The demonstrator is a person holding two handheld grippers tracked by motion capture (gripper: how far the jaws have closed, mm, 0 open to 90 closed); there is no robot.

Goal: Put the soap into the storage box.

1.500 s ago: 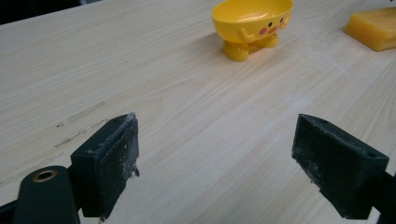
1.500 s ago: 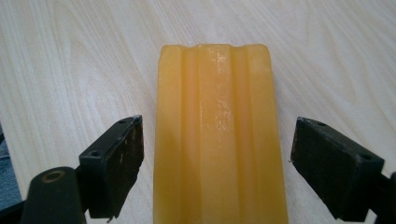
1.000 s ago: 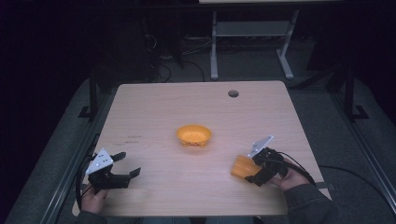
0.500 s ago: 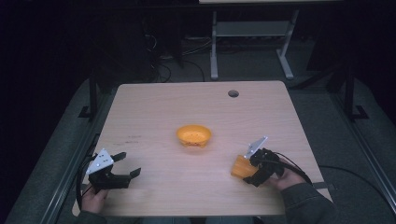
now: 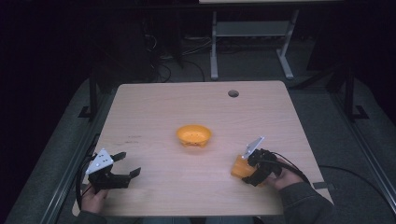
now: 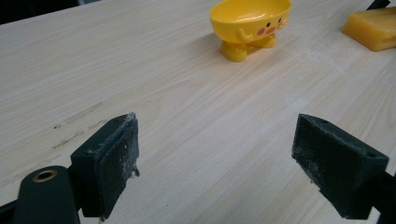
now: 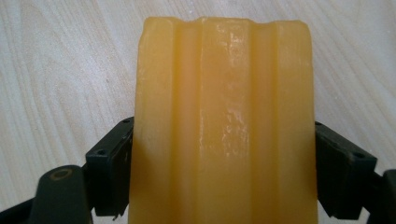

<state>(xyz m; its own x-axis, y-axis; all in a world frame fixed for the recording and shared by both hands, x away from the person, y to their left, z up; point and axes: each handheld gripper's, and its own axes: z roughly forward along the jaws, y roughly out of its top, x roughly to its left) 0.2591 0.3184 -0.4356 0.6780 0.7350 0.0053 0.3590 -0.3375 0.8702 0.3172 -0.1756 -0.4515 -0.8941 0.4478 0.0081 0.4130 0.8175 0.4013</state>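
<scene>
Wooden table [image 5: 163, 112]: right tongs [image 5: 247, 171] grip orange block [image 7: 224, 121] lengthwise between jaws; left tongs [image 5: 127, 164] gape.

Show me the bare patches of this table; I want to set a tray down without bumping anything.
The far half of the table, behind the yellow bowl up to the cable hole, is bare. So is the near middle, between the left hand-held gripper and the right hand-held gripper. It is crowded at near right, where that gripper clamps the orange block.

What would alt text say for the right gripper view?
A ridged yellow-orange block sits clamped between the right gripper's two black jaws, which press on its left and right sides. Behind it lies a pale wooden table.
</scene>
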